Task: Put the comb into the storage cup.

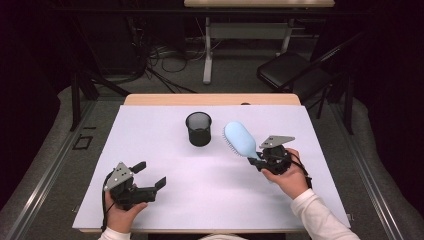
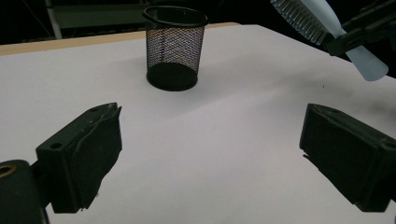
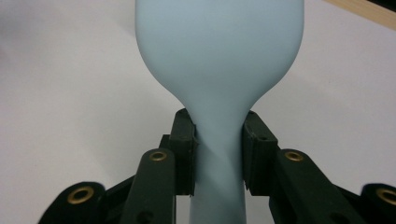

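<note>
The hairbrush (image 1: 241, 139) is pale blue, with an oval, smooth-backed head and a slim handle that narrows where the head ends. It is held off the white worktop (image 1: 210, 195), gripped at the neck of its handle by the right tool (image 1: 263, 161), whose two black pads press on either side of it. In the high view the head points up and to the left, smooth back upward, with a fringe of short bristles showing along its left edge. In the left gripper view the bristles (image 2: 299, 16) face down and left, and the rounded handle end (image 2: 371, 67) sticks out below the clamp.
</note>
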Tool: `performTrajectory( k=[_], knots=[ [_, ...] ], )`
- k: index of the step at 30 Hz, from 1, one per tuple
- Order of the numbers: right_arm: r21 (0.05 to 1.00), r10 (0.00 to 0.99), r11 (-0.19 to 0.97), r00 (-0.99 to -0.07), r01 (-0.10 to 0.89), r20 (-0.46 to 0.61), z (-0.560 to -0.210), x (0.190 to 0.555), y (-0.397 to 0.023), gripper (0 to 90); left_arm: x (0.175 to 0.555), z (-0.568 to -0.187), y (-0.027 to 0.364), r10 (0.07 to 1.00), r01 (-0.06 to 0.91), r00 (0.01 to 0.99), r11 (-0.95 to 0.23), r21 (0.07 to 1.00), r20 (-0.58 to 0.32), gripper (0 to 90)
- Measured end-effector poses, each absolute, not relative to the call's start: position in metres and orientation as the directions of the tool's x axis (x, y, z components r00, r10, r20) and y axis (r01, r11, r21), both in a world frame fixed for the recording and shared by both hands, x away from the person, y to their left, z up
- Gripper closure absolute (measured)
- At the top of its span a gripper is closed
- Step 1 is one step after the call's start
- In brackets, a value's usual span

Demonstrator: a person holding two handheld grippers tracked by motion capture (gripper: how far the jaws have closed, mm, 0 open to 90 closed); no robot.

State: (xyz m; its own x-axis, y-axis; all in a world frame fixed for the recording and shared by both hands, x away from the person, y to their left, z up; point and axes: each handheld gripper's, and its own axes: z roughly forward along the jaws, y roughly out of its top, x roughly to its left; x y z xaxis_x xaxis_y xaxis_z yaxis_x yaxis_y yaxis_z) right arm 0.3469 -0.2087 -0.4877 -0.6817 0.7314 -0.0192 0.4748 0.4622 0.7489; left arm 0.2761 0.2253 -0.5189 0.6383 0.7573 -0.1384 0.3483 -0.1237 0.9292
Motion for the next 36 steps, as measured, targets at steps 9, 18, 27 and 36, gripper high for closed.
performTrajectory(
  k=[9, 18, 27, 36],
  knots=[
    [0.781, 0.724, 0.446, -0.69, 0.439, -0.025, -0.486, 0.347, -0.195, 69.5, 0.276, -0.519, 0.225, 0.758, 0.35, 0.637, -0.125, 0.928, -0.138, 5.8],
    [0.801, 0.712, 0.43, -0.702, 0.417, -0.016, -0.486, 0.348, -0.181, 69.5, 0.276, -0.519, 0.226, 0.757, 0.349, 0.639, -0.122, 0.929, -0.14, 5.9],
    [0.827, 0.702, 0.413, -0.711, 0.382, -0.022, -0.483, 0.346, -0.172, 69.5, 0.277, -0.52, 0.225, 0.756, 0.352, 0.639, -0.123, 0.928, -0.142, 5.8],
    [0.854, 0.686, 0.411, -0.725, 0.32, -0.058, -0.483, 0.337, -0.169, 69.5, 0.278, -0.52, 0.226, 0.761, 0.355, 0.633, -0.12, 0.927, -0.143, 5.8]
  ],
)
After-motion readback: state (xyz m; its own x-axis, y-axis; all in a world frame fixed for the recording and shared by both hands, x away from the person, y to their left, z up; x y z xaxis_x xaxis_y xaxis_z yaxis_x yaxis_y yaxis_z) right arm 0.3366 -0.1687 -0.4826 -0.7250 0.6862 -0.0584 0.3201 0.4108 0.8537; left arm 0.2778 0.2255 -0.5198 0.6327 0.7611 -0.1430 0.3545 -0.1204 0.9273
